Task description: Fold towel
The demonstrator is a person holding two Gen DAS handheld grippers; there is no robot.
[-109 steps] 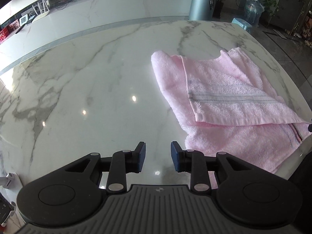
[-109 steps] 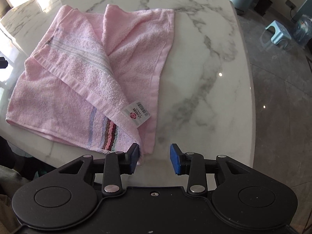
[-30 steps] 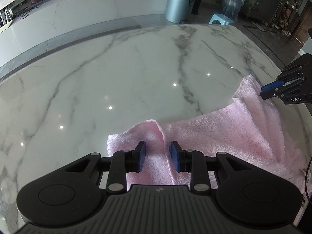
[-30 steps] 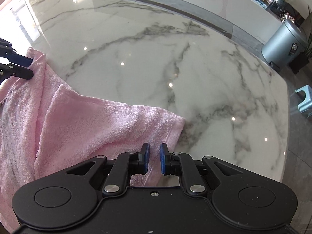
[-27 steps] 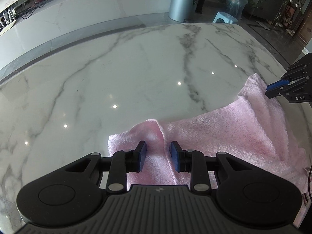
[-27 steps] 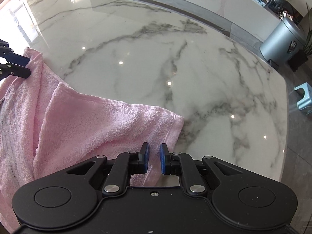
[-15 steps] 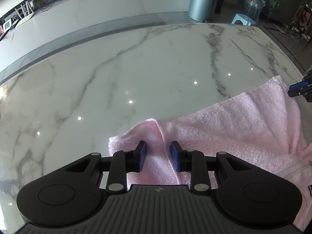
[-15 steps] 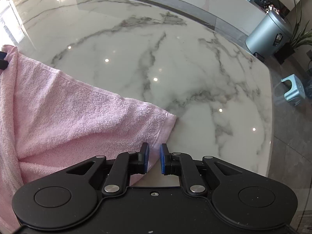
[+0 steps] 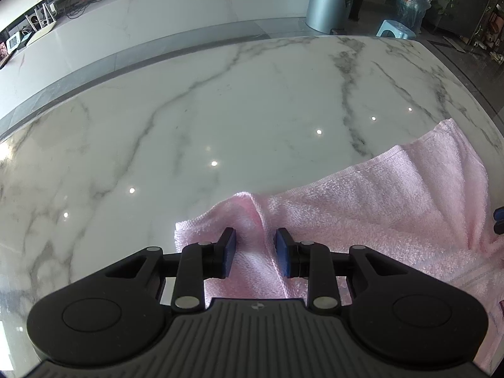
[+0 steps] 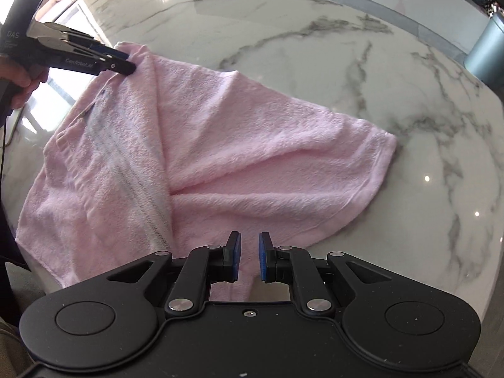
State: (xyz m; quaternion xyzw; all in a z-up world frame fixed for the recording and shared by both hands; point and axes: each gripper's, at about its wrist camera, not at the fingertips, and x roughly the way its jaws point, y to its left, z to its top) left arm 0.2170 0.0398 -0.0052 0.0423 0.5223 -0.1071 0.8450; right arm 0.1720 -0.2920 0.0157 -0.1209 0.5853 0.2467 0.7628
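The pink towel (image 10: 239, 163) now lies spread across the near part of the marble surface (image 9: 220, 119), one corner pulled out toward the far right and the rest bunched in long diagonal creases. Some seconds back it sat as a loose overlapped heap with both tools hovering open in front of it; since then each tool has taken hold of an edge and the cloth has been drawn out between them, and over the last second the span has kept widening and the right wrist view has swung round to take in the whole cloth.

The left gripper (image 9: 255, 252) has its fingers (image 9: 227, 250) set on either side of a raised ridge of fabric at the towel's near-left corner, pinching that ridge; the right wrist view shows the same tool (image 10: 121, 63) clamped on the far-left corner. The right gripper (image 10: 249, 260) has its fingers nearly together with pink fabric running between them at the near edge, so it appears to be gripping that hem.

As a judgement, the towel is being stretched flat rather than folded: the creases and the striped band (image 10: 132, 170) lying askew suggest it needs smoothing before a clean fold can be laid.
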